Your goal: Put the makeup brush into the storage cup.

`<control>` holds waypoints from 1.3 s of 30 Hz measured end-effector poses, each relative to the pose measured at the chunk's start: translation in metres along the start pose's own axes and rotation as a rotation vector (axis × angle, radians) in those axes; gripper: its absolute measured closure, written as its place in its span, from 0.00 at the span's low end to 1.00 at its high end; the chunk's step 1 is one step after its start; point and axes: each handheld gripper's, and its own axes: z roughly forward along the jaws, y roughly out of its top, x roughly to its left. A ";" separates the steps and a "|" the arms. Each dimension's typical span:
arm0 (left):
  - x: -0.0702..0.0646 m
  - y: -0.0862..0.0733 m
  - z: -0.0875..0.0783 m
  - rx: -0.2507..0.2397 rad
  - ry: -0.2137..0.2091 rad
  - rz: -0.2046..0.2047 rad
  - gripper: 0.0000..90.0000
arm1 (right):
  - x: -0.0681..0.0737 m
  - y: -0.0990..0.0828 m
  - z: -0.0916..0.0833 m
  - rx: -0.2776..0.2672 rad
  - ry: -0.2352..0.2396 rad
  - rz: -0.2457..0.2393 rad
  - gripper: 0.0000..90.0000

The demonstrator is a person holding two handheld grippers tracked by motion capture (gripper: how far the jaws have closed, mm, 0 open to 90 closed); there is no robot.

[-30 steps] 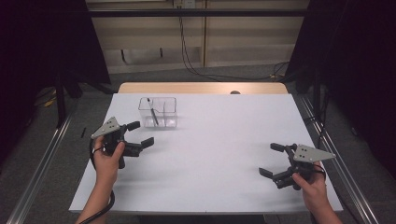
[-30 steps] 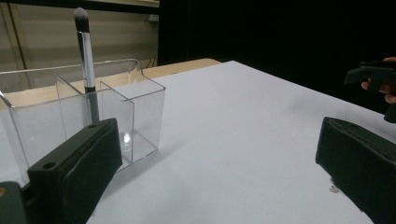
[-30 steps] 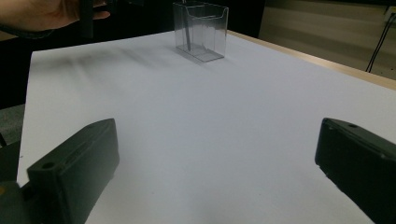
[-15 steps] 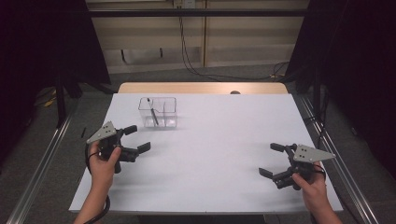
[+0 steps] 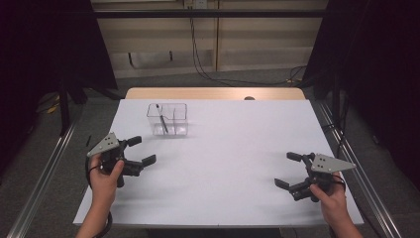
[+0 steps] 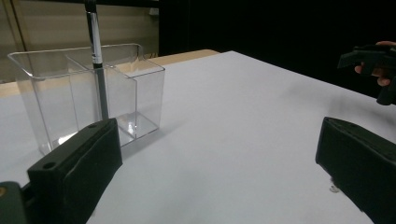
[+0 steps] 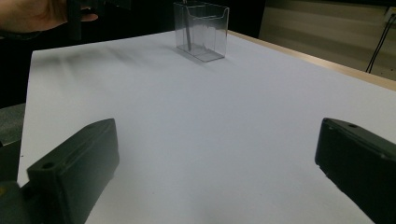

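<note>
Left claw [image 5: 141, 150]: I see jaws apart, clear box [image 5: 167, 119] with pen [image 5: 162, 119] near ahead.
Right claw [image 5: 288, 170]: jaws apart, well away from the box.

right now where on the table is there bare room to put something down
Nearly all of the white table is bare: the wide middle between the left hand-held gripper and right hand-held gripper, and the far right. Only the far left is taken, by the clear container holding a pen.
</note>
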 end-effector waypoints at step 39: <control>-0.004 -0.008 -0.026 0.012 0.016 0.012 0.00 | -0.001 -0.001 0.000 0.001 -0.002 0.002 0.00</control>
